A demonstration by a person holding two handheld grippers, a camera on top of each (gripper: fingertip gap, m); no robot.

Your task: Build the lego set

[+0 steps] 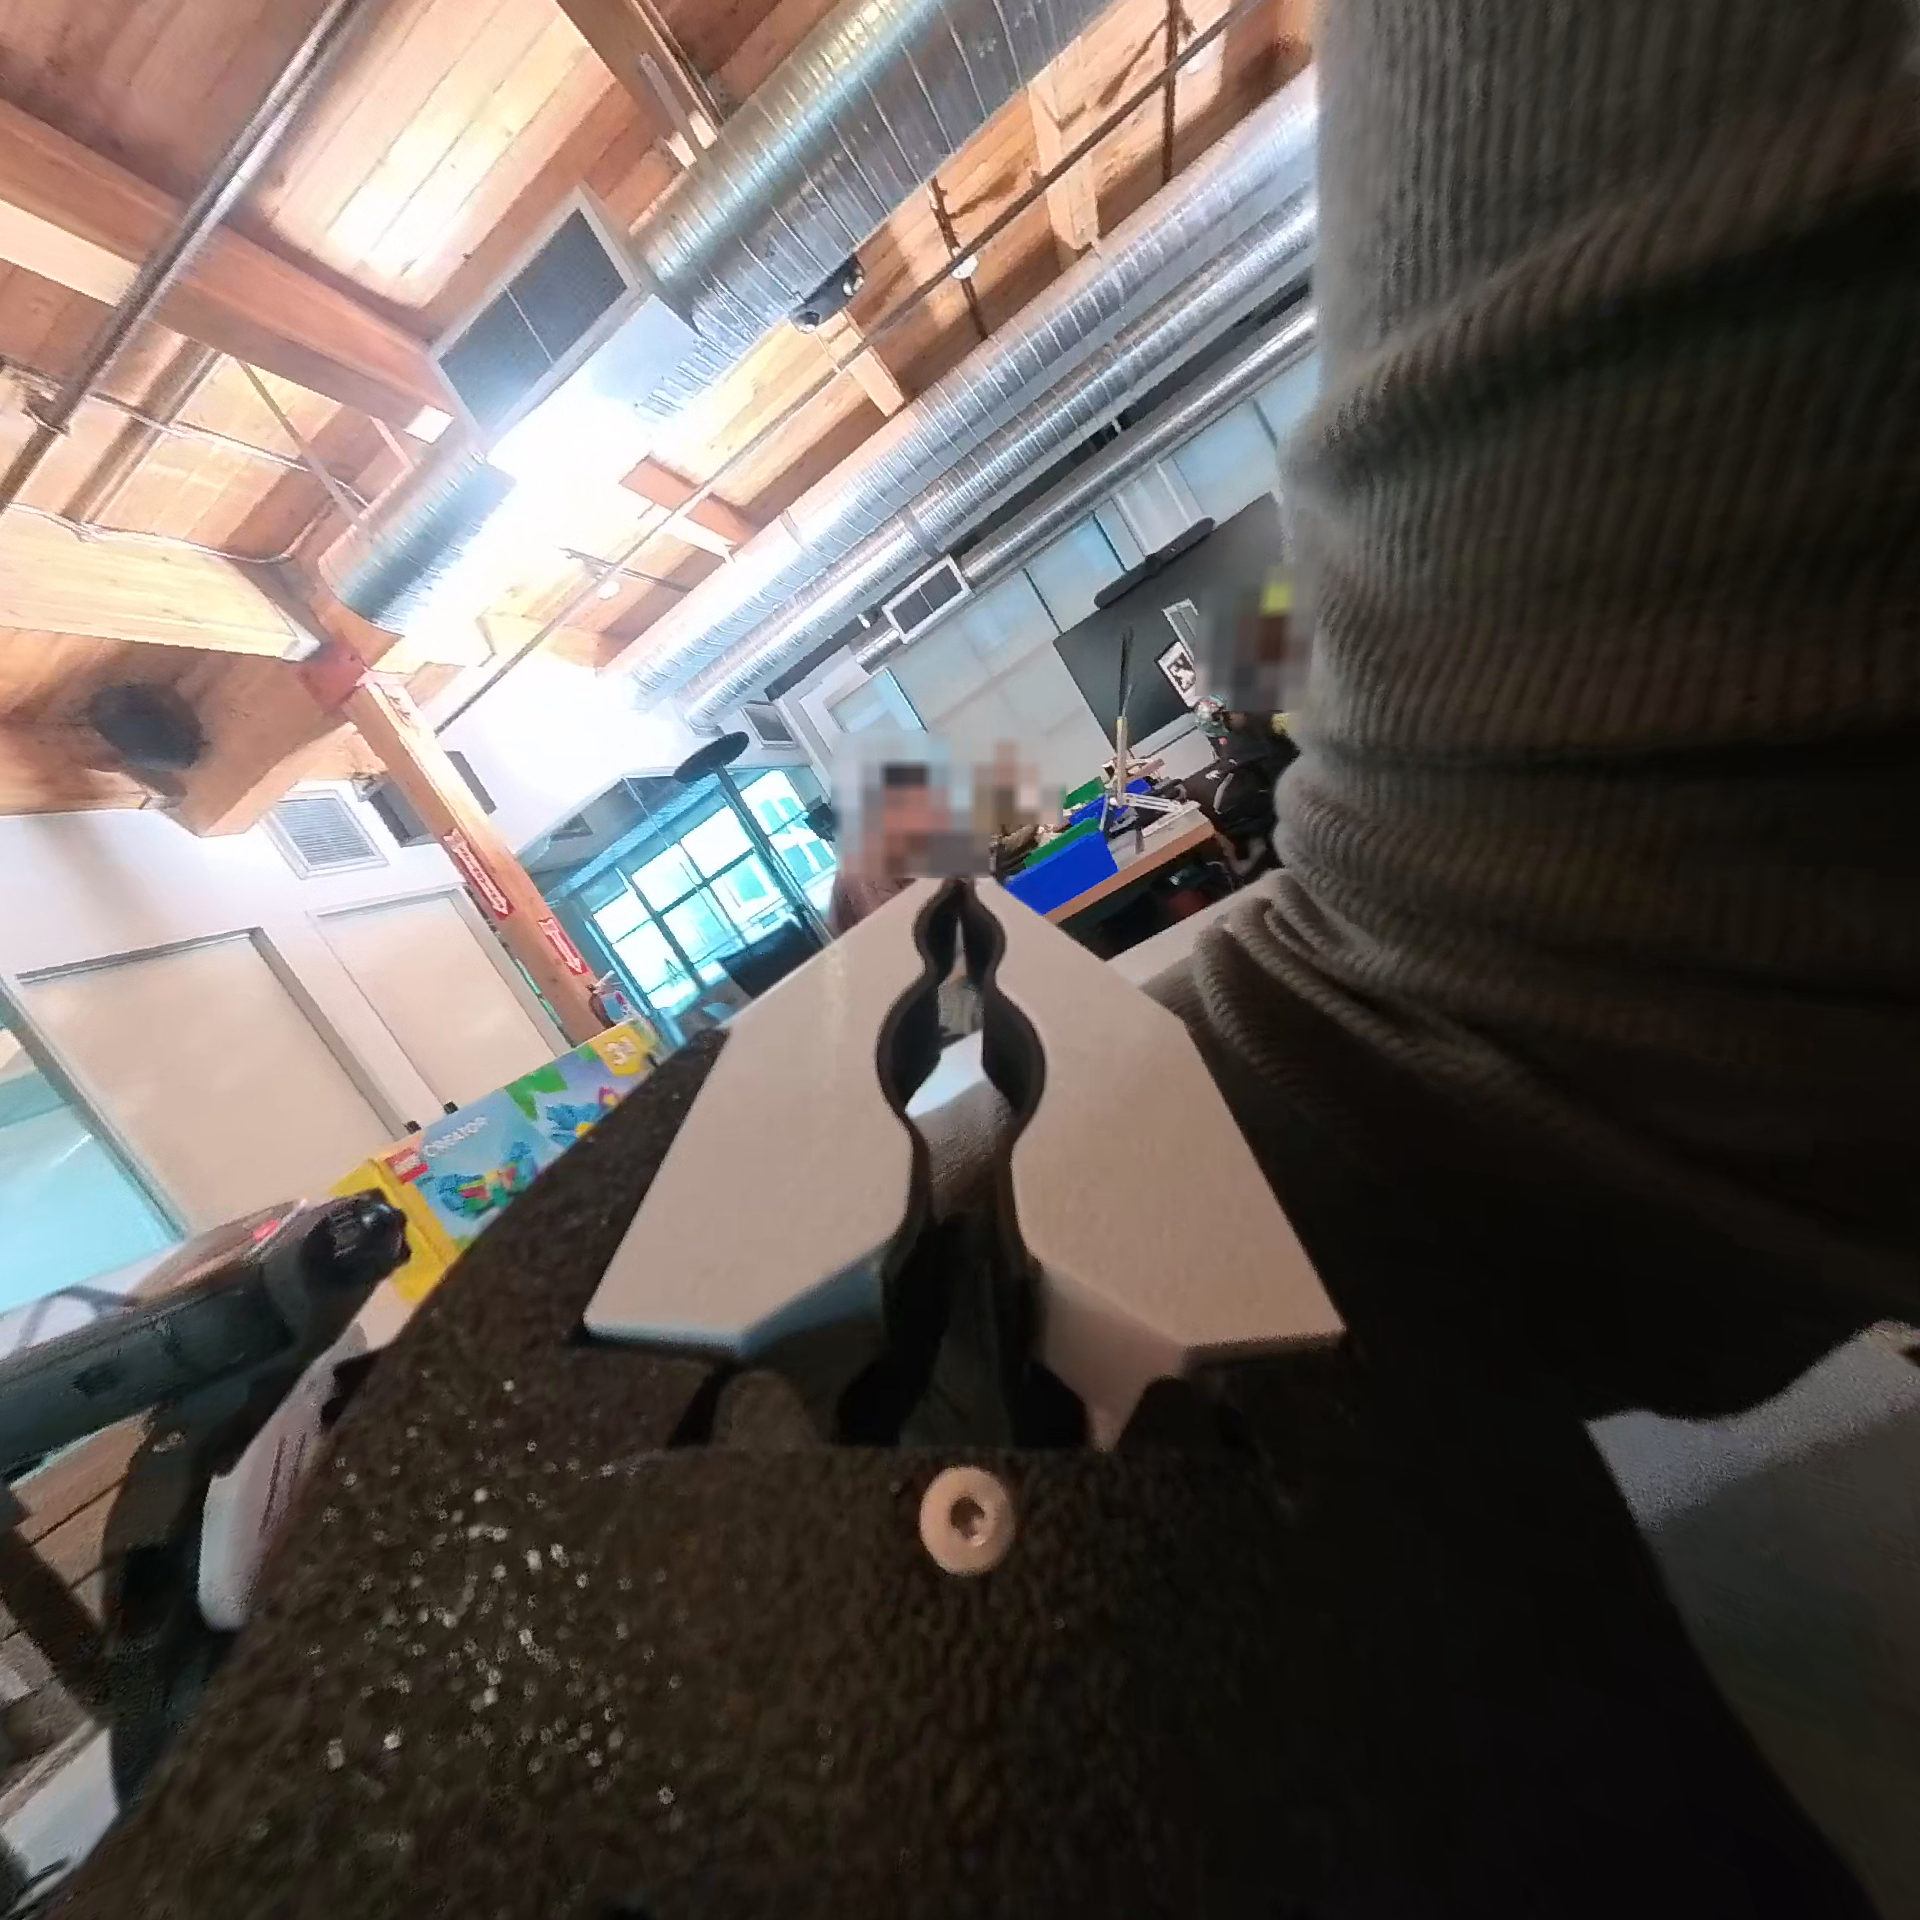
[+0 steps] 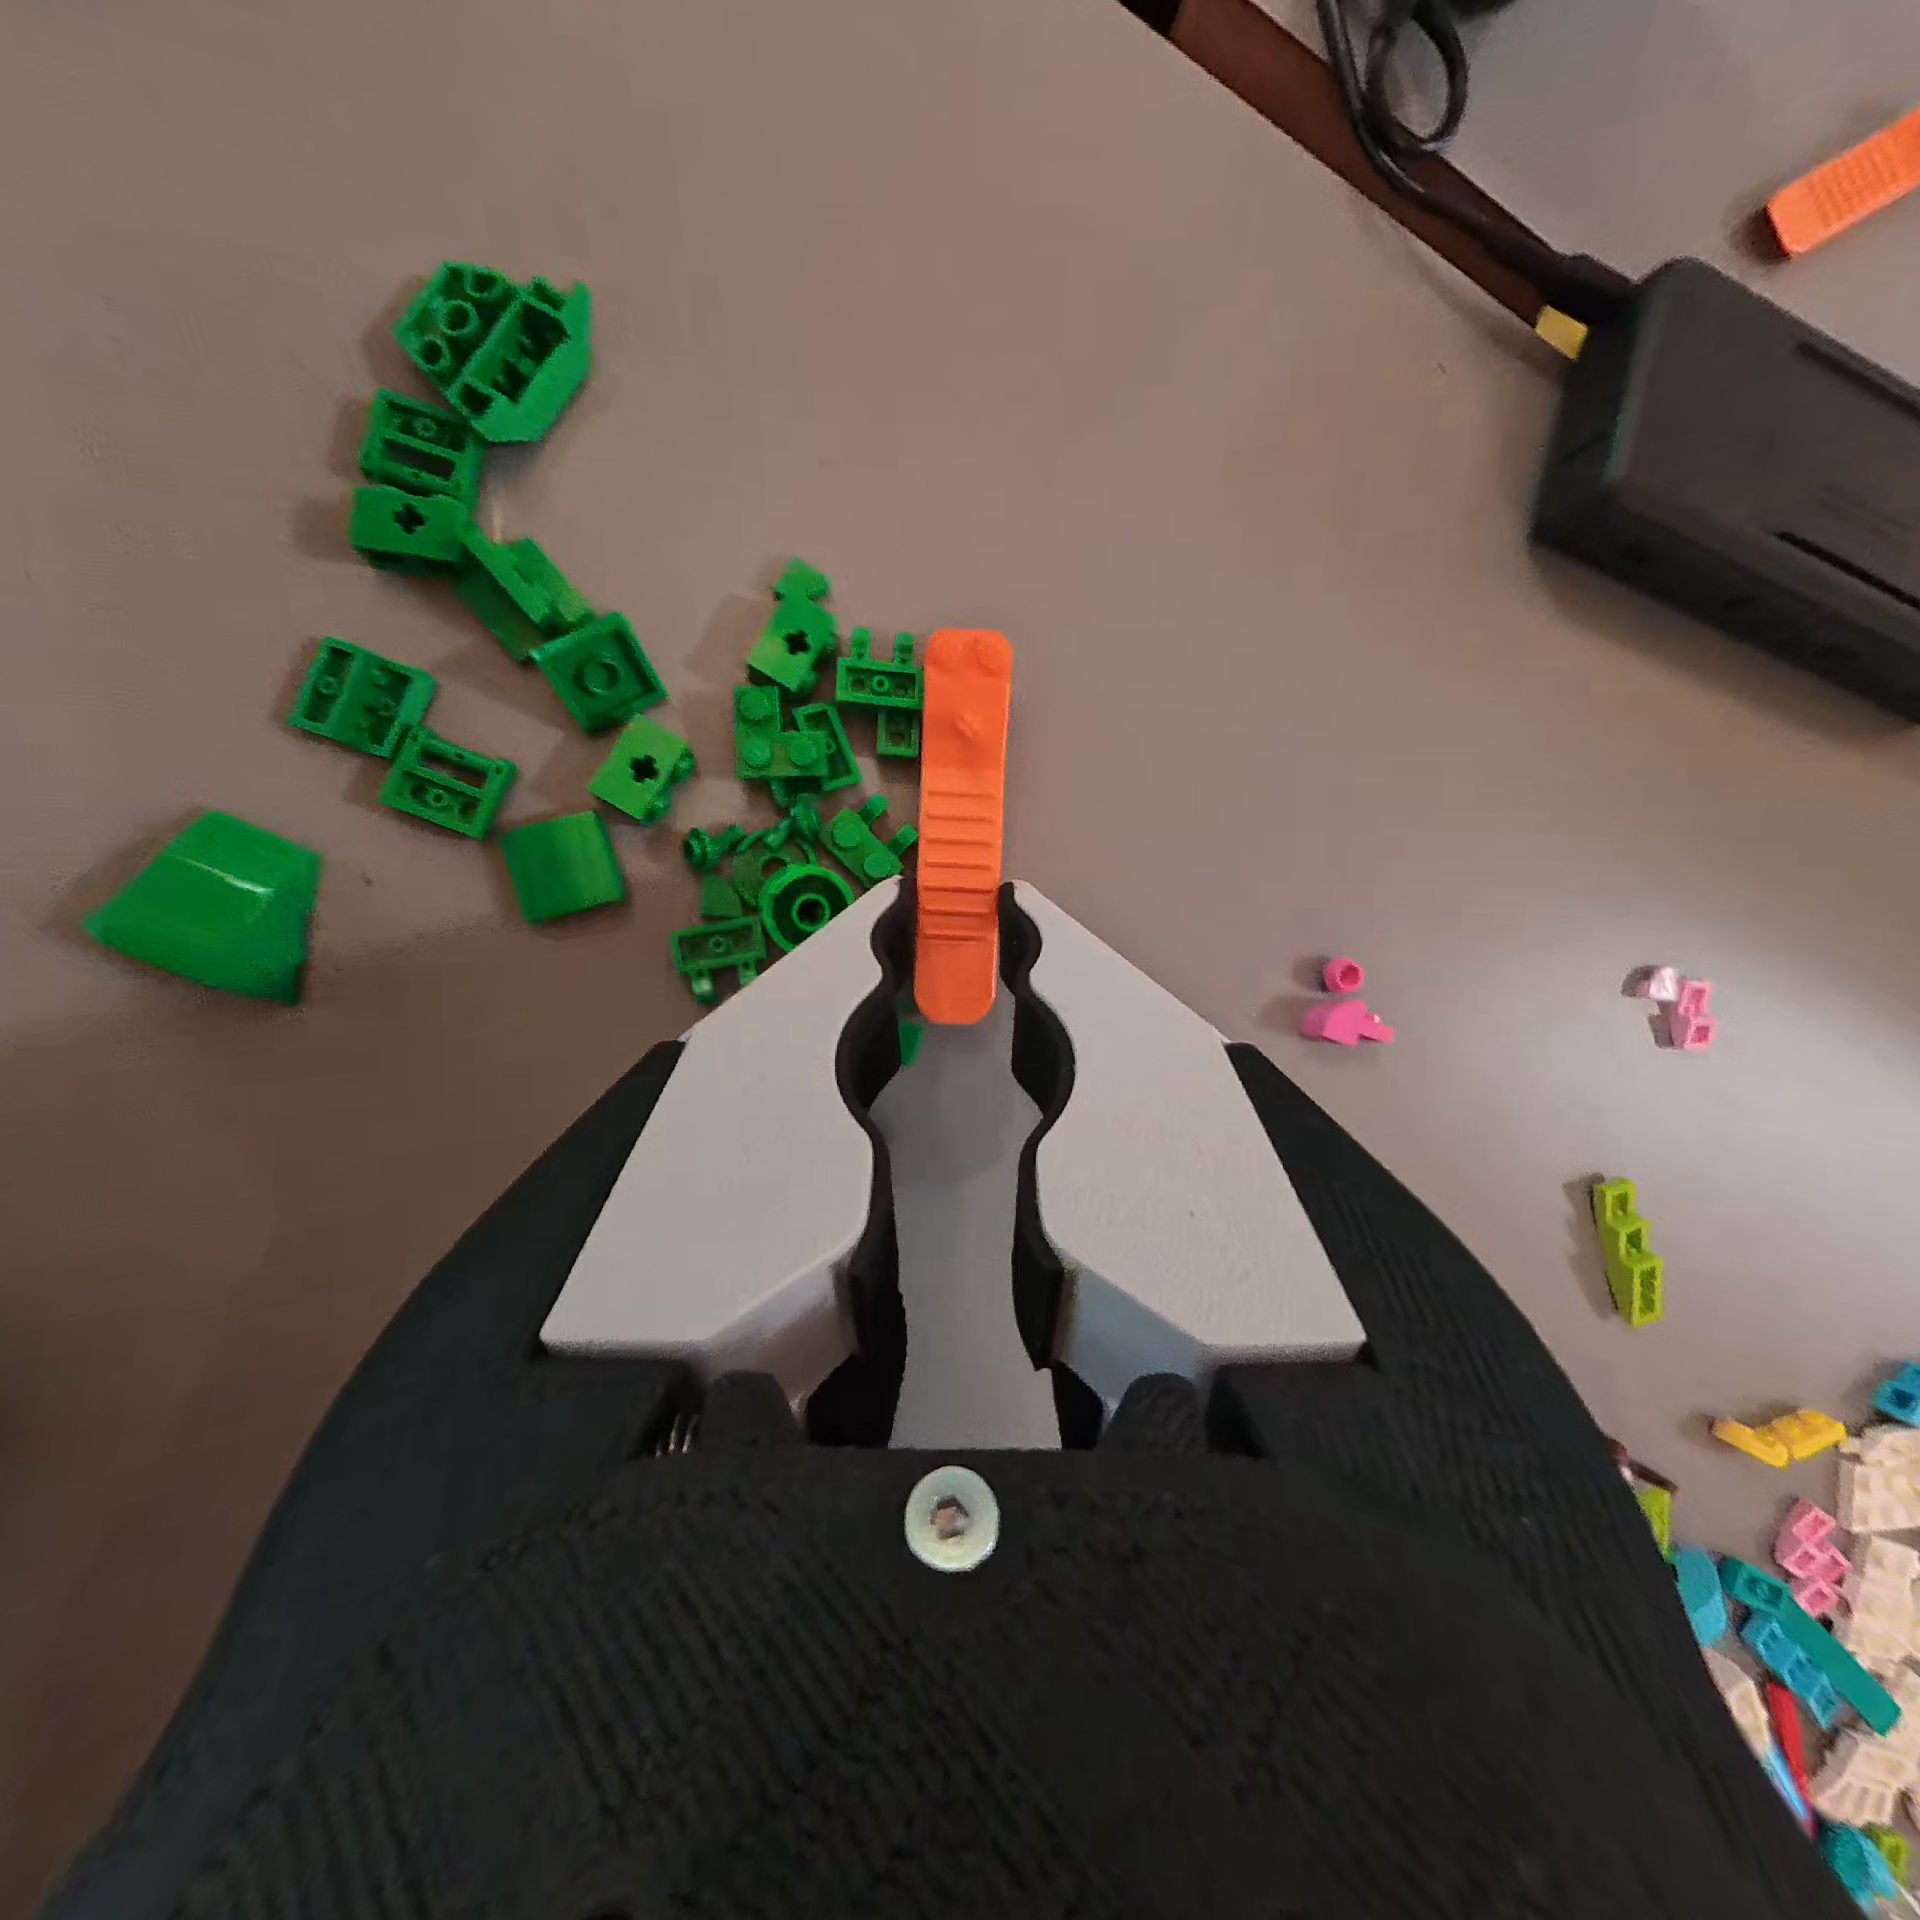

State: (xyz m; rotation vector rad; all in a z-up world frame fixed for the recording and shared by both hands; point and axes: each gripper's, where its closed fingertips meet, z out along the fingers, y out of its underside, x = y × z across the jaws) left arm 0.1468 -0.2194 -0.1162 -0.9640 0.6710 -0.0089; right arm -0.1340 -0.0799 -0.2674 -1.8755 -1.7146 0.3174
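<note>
In the right wrist view my right gripper (image 2: 951, 894) is shut on an orange brick separator (image 2: 963, 790), which sticks out forward above the grey table (image 2: 1143, 520). Several loose green Lego pieces (image 2: 582, 675) lie scattered to the left of it, the largest a curved green piece (image 2: 208, 904). In the left wrist view my left gripper (image 1: 958, 885) is shut and empty, tilted up toward the ceiling. A person's grey knitted sleeve (image 1: 1610, 727) fills the right side beside it. The yellow Lego box (image 1: 499, 1153) stands at the lower left.
A dark box with a cable (image 2: 1745, 488) sits at the table's far right. A second orange separator (image 2: 1849, 187) lies beyond it. Pink pieces (image 2: 1345, 1008), a lime piece (image 2: 1629, 1252) and a mixed pile of pieces (image 2: 1818, 1621) lie at the right. A dark tool (image 1: 187, 1340) shows lower left.
</note>
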